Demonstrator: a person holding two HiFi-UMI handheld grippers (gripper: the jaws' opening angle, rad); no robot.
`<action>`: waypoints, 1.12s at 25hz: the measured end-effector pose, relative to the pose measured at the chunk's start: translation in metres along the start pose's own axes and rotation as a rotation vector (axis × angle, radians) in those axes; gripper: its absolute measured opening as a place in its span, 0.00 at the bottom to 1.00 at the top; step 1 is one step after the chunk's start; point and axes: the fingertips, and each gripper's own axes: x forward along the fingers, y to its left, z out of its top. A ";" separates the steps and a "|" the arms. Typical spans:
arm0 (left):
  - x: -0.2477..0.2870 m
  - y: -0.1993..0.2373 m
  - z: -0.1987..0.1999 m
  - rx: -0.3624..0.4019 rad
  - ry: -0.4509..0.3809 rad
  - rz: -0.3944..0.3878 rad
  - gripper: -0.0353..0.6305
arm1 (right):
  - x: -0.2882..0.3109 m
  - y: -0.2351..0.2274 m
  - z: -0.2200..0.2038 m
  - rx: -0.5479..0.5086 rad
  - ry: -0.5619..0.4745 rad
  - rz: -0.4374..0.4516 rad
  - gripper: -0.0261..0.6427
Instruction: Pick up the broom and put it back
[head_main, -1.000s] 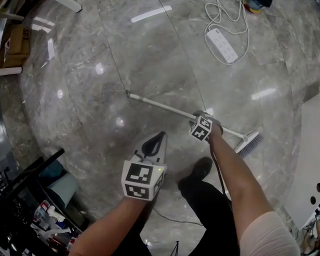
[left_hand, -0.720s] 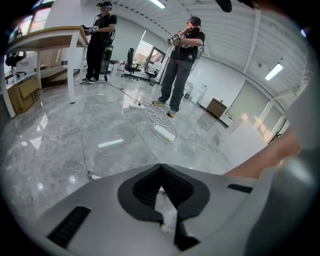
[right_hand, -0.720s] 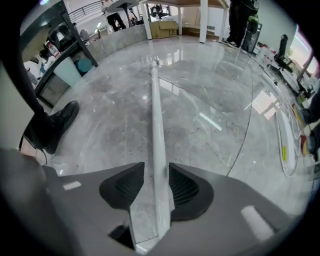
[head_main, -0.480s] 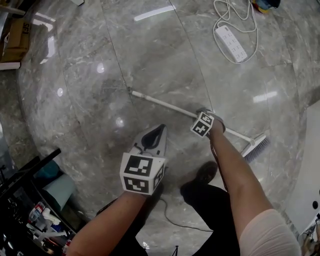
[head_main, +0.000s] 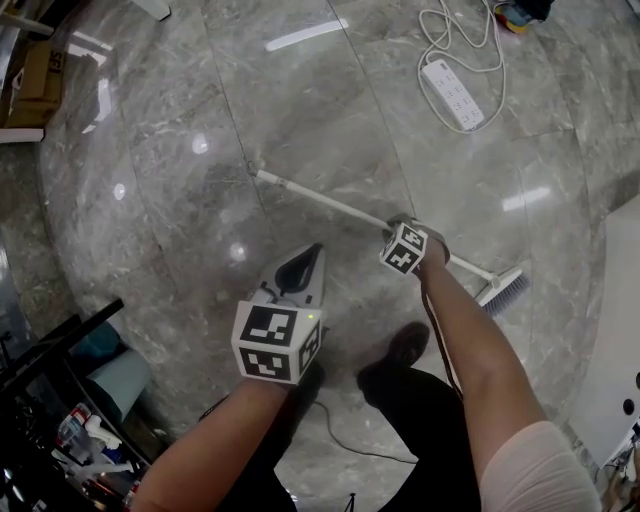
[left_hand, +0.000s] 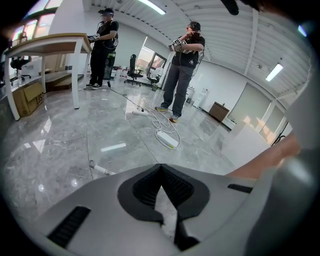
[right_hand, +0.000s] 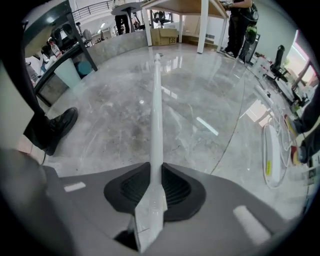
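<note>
The broom lies on the marble floor, its white handle (head_main: 330, 205) running from upper left down to the bristle head (head_main: 503, 290) at the right. My right gripper (head_main: 405, 230) points steeply down over the handle near the head. In the right gripper view the handle (right_hand: 156, 100) passes between the jaws of that gripper (right_hand: 151, 186). They are closing, and the black pads press on both of its sides. My left gripper (head_main: 308, 255) hovers above the floor just in front of the handle, empty. Its tips (left_hand: 160, 172) meet, and the handle's far end (left_hand: 100, 169) shows beyond them.
A white power strip (head_main: 452, 93) with a coiled cable lies at the top right. A cardboard box (head_main: 30, 85) sits far left, a black cart with bottles (head_main: 60, 400) lower left, and a white cabinet (head_main: 615, 330) at the right edge. My shoe (head_main: 408, 343) is near the broom. Two people (left_hand: 182, 65) stand far off.
The right gripper has settled lower on the broom handle. The left gripper has sunk a little and drifted left. The broom lies much where it was.
</note>
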 end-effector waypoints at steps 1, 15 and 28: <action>-0.003 -0.004 0.005 0.001 -0.002 -0.001 0.06 | -0.013 -0.004 0.004 0.006 -0.017 -0.010 0.15; -0.125 -0.101 0.144 0.033 -0.056 -0.024 0.06 | -0.305 -0.034 0.072 0.157 -0.304 -0.097 0.15; -0.290 -0.174 0.291 0.106 -0.168 0.019 0.06 | -0.600 -0.013 0.128 0.346 -0.649 -0.204 0.15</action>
